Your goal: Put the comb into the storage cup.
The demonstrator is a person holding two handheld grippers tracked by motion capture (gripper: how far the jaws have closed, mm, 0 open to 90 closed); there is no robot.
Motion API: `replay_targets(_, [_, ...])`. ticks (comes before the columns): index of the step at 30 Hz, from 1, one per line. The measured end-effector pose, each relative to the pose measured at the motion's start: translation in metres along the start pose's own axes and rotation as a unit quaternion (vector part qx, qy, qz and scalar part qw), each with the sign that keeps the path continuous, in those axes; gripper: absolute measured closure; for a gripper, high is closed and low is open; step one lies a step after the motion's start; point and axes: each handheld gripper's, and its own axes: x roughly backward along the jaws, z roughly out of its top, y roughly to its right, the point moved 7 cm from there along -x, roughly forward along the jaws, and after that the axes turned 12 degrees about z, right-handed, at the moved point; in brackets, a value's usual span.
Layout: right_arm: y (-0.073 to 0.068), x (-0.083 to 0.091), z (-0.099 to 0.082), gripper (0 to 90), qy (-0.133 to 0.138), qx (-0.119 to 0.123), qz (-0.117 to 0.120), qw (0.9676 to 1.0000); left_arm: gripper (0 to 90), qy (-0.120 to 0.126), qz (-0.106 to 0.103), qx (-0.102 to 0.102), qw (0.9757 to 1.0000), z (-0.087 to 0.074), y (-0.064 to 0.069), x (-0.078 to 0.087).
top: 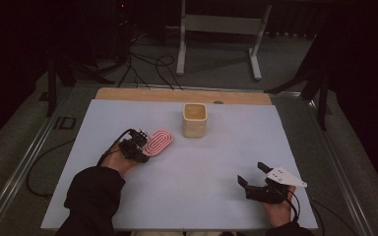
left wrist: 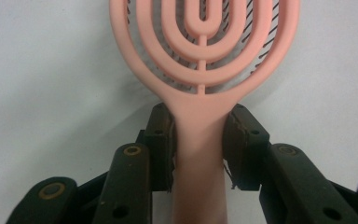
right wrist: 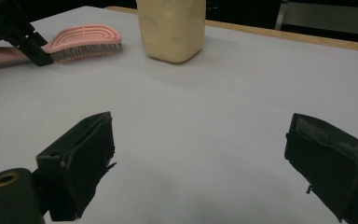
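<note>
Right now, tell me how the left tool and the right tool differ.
The left tool has its jaws drawn in against the handle of the pink hairbrush; the right tool stands wide open with nothing between its jaws. The left tool sits beside the cream cup, the right tool nearer the table's near edge. The right tool carries a grey three-cornered plate; no such plate shows on the left tool. Both are black, hand-held and low over the table.

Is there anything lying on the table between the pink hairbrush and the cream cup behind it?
Nothing visible does. The pink hairbrush lies with its handle between the fingers of the left gripper, and the stretch of white table from its head to the cream cup is bare. The right gripper hangs open, well off to the side.
</note>
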Motion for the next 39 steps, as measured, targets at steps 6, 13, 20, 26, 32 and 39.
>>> replay_targets(6, [0.0, 0.0, 0.0, 8.0, -0.001, -0.001, 0.0, 1.0, 68.6, -0.002, -0.001, -0.003, 1.0, 0.0, 0.0, 0.0])
replay_targets(13, [0.0, 0.0, 0.0, 8.0, -0.002, -0.002, -0.001, 1.0, 70.0, -0.002, -0.002, -0.004, 1.0, 0.0, 0.0, 0.001])
replay_targets(20, [0.001, 0.0, 0.0, 8.0, -0.001, 0.0, -0.002, 1.0, 70.2, 0.005, -0.011, 0.002, 0.9999, 0.0, 0.001, 0.002])
replay_targets(26, [0.001, 0.0, 0.0, 8.0, -0.001, -0.001, -0.002, 1.0, 70.2, 0.013, -0.012, 0.003, 0.9998, 0.001, 0.002, 0.005])
replay_targets(32, [0.001, 0.0, -0.001, 8.0, -0.002, -0.001, -0.002, 1.0, 70.2, 0.024, -0.009, 0.005, 0.9997, 0.002, 0.001, 0.01])
replay_targets(39, [0.001, 0.0, -0.001, 8.0, -0.002, -0.001, -0.001, 1.0, 70.2, 0.04, -0.006, 0.007, 0.9991, 0.004, 0.0, 0.016])
